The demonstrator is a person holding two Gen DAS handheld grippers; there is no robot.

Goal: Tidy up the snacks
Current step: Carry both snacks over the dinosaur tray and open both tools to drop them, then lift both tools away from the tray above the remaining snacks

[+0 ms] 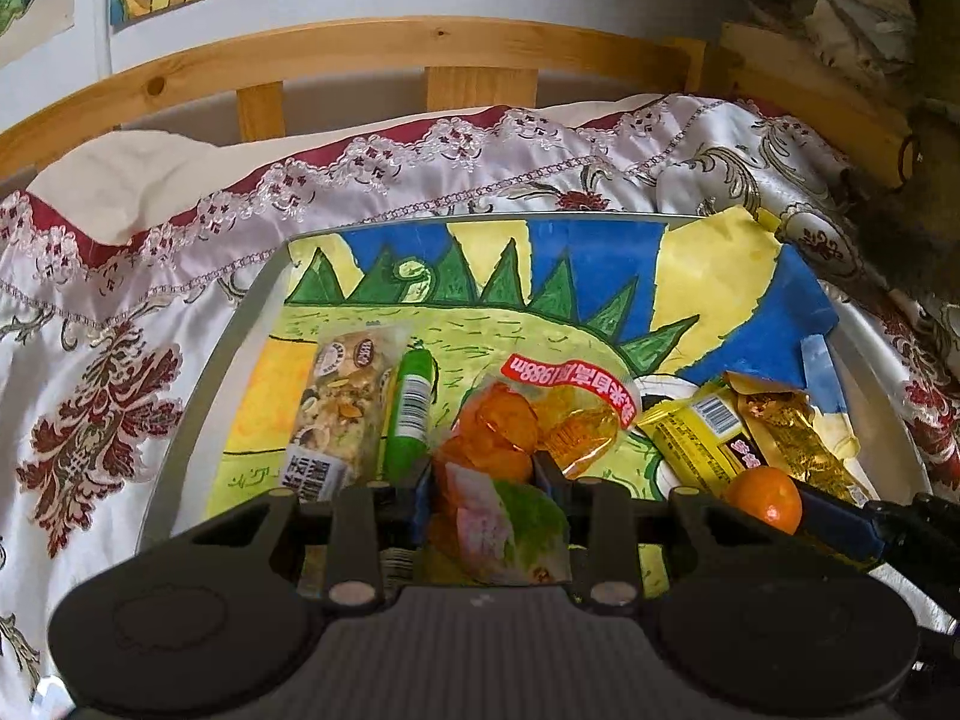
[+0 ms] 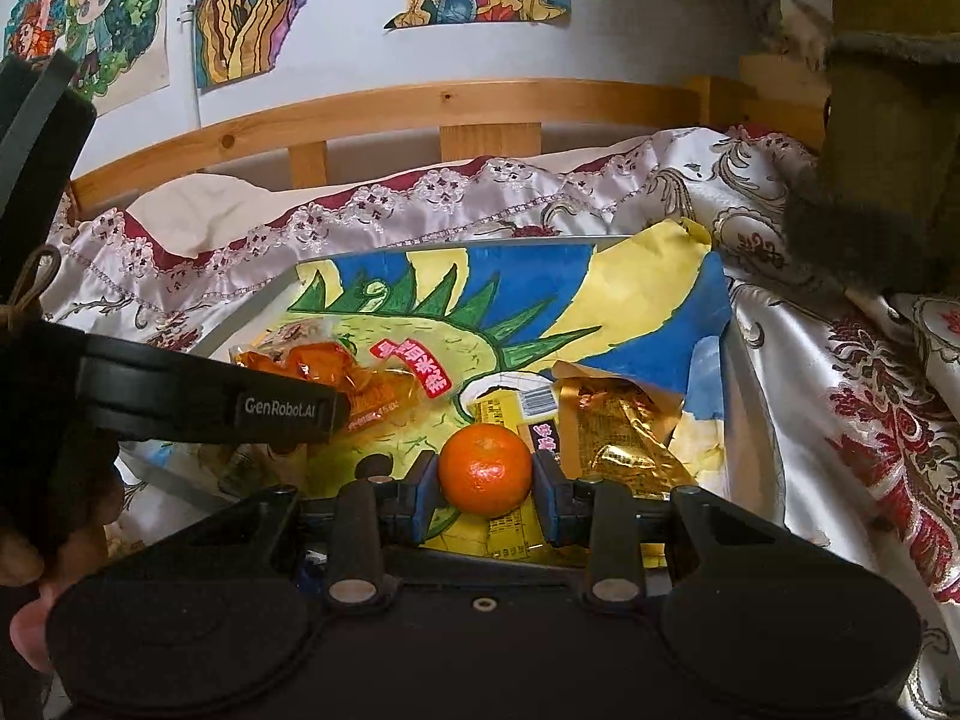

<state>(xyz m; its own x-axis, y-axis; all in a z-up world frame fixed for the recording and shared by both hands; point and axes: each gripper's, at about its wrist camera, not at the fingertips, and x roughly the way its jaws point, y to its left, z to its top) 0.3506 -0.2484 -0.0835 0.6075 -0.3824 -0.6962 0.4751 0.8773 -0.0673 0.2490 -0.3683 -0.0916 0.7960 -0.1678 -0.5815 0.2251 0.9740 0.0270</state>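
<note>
A grey tray point(image 1: 240, 324) lined with a bright drawing lies on the bed. My left gripper point(image 1: 485, 480) is shut on a pink and green snack packet point(image 1: 510, 525), low over the tray's near side. Beyond its fingers lies a clear bag of orange sweets point(image 1: 522, 420), and to the left a nut bar point(image 1: 336, 408) and a green tube point(image 1: 411, 414). My right gripper point(image 2: 485, 483) is shut on a mandarin point(image 2: 485, 468), just above a yellow packet point(image 2: 504, 414) and beside a gold packet point(image 2: 618, 432). The mandarin point(image 1: 765, 498) also shows in the left wrist view.
The tray sits on a white satin bedspread point(image 1: 120, 312) with red patterns. A wooden headboard rail point(image 1: 420, 42) and a wall with drawings stand behind. The left tool's black casing point(image 2: 210, 402) and a hand point(image 2: 30, 570) fill the left of the right wrist view.
</note>
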